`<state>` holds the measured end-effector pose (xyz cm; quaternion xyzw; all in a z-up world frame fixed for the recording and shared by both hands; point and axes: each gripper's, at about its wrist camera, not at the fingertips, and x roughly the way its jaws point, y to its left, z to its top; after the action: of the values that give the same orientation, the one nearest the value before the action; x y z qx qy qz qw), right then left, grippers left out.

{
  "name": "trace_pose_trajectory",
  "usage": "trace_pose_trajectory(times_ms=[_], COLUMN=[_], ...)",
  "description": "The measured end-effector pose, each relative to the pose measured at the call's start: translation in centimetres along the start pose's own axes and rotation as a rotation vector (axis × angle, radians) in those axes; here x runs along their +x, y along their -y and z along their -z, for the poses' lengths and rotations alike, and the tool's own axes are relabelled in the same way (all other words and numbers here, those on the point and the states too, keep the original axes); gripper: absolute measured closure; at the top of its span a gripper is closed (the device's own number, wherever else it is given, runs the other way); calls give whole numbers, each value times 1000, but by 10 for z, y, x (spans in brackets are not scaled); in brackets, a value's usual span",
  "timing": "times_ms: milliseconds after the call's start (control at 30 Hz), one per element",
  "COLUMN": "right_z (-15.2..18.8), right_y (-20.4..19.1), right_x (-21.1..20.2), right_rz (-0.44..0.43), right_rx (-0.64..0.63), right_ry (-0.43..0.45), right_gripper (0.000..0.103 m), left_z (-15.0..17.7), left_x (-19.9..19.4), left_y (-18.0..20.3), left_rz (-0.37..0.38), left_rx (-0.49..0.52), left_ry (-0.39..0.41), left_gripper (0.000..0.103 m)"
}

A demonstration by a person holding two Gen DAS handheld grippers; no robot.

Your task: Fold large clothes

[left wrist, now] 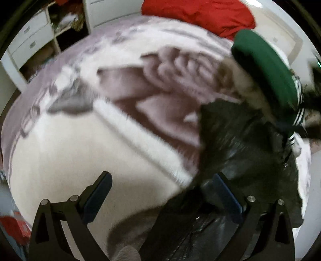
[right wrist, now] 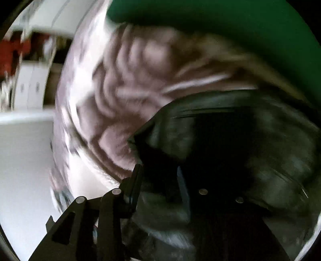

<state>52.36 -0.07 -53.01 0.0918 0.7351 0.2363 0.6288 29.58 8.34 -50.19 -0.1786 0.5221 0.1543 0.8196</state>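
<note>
A black, shiny jacket (left wrist: 240, 144) lies on the bed at the right of the left wrist view. My left gripper (left wrist: 160, 186) is open wide above its near edge; the right finger (left wrist: 224, 190) hangs over the black fabric and the left finger over the pale blanket (left wrist: 80, 150). In the right wrist view the jacket (right wrist: 240, 140) fills the lower right. My right gripper (right wrist: 158, 178) has a dark fold of it filling the gap between its fingers. A green sleeve (left wrist: 264, 64) with white cuff stripes reaches in above the jacket. Both views are blurred.
The bed carries a pale lilac blanket (right wrist: 120, 80) with a large brown pattern. Red bedding (left wrist: 200, 14) lies at the far side. White drawers and open shelves (left wrist: 30, 40) stand beyond the bed's left edge. A red thing (left wrist: 12, 226) sits at the lower left.
</note>
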Motion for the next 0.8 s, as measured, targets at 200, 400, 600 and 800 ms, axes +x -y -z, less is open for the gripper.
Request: trace_pose_trajectory(times_ms=[200, 400, 600, 800], right_z=[88, 205, 230, 196], right_y=[134, 253, 272, 256], right_x=[-128, -161, -149, -90], right_rz=[132, 145, 78, 226], right_rx=[322, 627, 637, 521], right_ry=[201, 220, 266, 209], right_gripper=[65, 64, 64, 86], left_z=[-35, -35, -41, -43], left_x=[45, 100, 98, 105], left_y=[54, 55, 43, 39], left_rz=[11, -66, -55, 9], left_rx=[199, 349, 360, 332], left_ry=[-20, -62, -62, -75], left_gripper=[0, 0, 0, 0])
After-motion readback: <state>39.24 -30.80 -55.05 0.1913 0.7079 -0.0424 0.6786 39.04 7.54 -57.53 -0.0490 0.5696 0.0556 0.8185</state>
